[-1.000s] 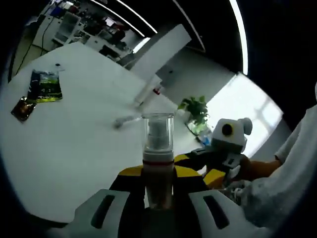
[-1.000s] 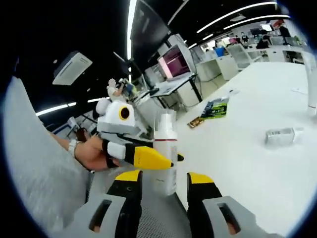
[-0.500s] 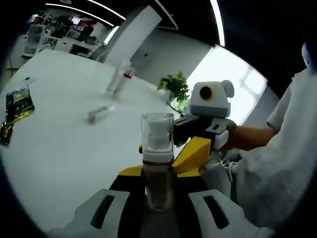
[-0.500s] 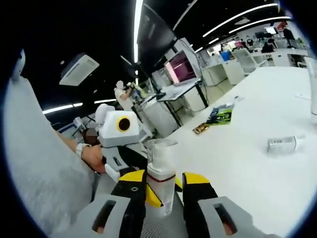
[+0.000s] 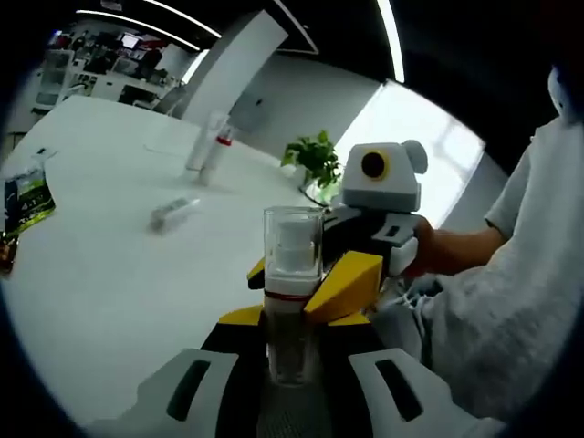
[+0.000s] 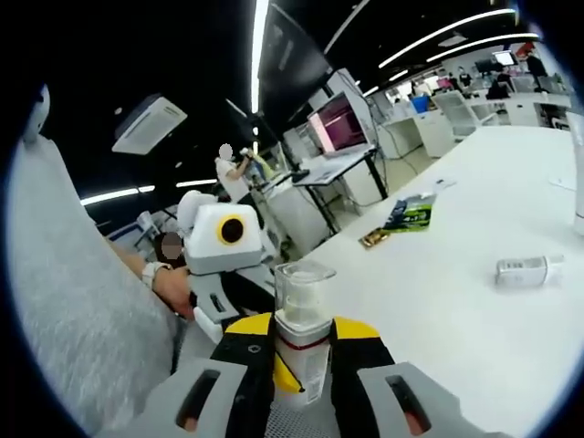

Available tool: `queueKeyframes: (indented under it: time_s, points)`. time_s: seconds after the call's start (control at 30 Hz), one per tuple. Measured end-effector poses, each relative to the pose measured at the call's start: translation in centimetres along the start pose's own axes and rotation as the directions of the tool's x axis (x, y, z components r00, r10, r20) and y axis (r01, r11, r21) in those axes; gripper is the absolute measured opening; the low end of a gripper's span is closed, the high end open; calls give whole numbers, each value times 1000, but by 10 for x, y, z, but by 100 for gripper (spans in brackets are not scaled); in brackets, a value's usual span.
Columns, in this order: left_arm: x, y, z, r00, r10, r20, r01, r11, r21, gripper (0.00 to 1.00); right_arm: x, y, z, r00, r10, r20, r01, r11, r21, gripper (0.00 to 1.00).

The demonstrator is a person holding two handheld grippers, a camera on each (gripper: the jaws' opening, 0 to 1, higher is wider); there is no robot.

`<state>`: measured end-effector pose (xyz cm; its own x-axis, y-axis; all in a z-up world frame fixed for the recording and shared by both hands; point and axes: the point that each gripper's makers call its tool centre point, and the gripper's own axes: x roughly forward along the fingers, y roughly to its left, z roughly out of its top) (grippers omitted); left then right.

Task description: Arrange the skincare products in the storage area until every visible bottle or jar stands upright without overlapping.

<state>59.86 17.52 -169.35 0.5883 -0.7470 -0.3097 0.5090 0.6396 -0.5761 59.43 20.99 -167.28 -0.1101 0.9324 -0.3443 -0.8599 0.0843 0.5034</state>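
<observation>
A pump bottle (image 5: 292, 292) with a clear cap, a red band and a pale body stands upright between the jaws of my left gripper (image 5: 294, 321), which is shut on its lower body. The same bottle (image 6: 301, 342) also sits between the jaws of my right gripper (image 6: 302, 336), which has closed on it. A yellow finger (image 5: 345, 283) of the right gripper reaches in from the right and presses against the bottle's side. A small clear bottle (image 5: 173, 213) (image 6: 529, 267) lies on its side on the white table. A tall white bottle (image 5: 208, 143) stands farther back.
The white table (image 5: 100, 274) is wide and mostly bare. Snack packets (image 5: 26, 196) (image 6: 408, 214) lie near one edge. A potted plant (image 5: 315, 164) stands at the far side. A person's hand (image 6: 169, 287) and pale sleeve (image 5: 511, 301) are close by.
My right gripper has come up to the bottle held by the left and its jaws have closed from open onto it. The bottle has stayed upright.
</observation>
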Motion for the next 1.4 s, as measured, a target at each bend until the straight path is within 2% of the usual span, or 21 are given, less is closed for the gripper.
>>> queueKeyframes:
  time_s: [0.13,0.27,0.3,0.37,0.43,0.47,0.5,0.6,0.67,0.7,0.8,0.87,0.9,0.93,1.0,1.03,1.07,1.17,1.23,1.4]
  points:
    - [0,4,-2,999,30,-16,-30,1000,-1,20,-4,-5,9,999,-28,39,29,999,-33,17]
    - [0,11,-7,993,104,-63,-105,994,-8,21,-9,-12,16,996,-55,75,58,997,-48,17]
    - [0,10,-11,990,114,-87,-112,993,18,21,-11,-12,19,995,-55,89,58,998,-39,17]
    - [-2,16,-21,975,162,-150,-151,985,80,20,-14,-18,26,990,-68,125,71,997,-22,17]
    - [-5,21,-26,964,195,-181,-171,975,144,19,-18,-23,30,988,-85,132,88,996,-23,17]
    - [-9,27,-29,952,231,-199,-196,964,180,18,-19,-26,32,986,-95,135,100,995,-29,17]
    - [-11,29,-30,948,242,-208,-202,960,195,17,-20,-27,32,986,-98,134,102,994,-29,17]
    - [-26,47,-29,922,323,-212,-263,927,268,14,-26,-38,38,982,-126,145,132,991,-37,17]
    - [-34,59,-32,900,371,-229,-299,907,297,14,-29,-45,40,980,-137,147,143,989,-32,18]
    - [-35,60,-32,898,375,-230,-300,905,301,14,-31,-48,42,977,-148,151,154,987,-35,18]
    - [-44,68,-41,868,422,-261,-328,882,337,12,-37,-60,47,971,-178,159,185,982,-30,18]
    - [-43,68,-47,862,435,-259,-345,879,330,13,-40,-67,51,967,-195,164,202,979,-33,18]
    - [-43,69,-49,851,452,-266,-349,866,357,12,-41,-69,52,965,-204,165,212,977,-33,18]
    - [-41,70,-51,839,472,-269,-333,838,431,11,-43,-73,54,962,-215,167,223,974,-33,18]
    - [-35,70,-53,837,481,-262,-310,811,497,7,-46,-81,56,957,-235,171,243,970,-27,18]
    - [-33,69,-54,838,476,-267,-297,808,509,6,-47,-84,58,954,-244,172,252,967,-28,18]
    - [-32,69,-54,838,476,-266,-305,814,495,6,-49,-86,59,953,-250,172,259,965,-29,18]
    - [-34,71,-53,839,479,-257,-312,811,495,7,-56,-97,64,944,-279,178,289,957,-31,18]
    - [-34,71,-56,832,489,-264,-306,799,518,7,-61,-105,66,936,-303,179,314,949,-34,18]
    - [-34,73,-59,823,492,-284,-293,797,529,7,-72,-129,71,915,-363,177,374,927,-35,18]
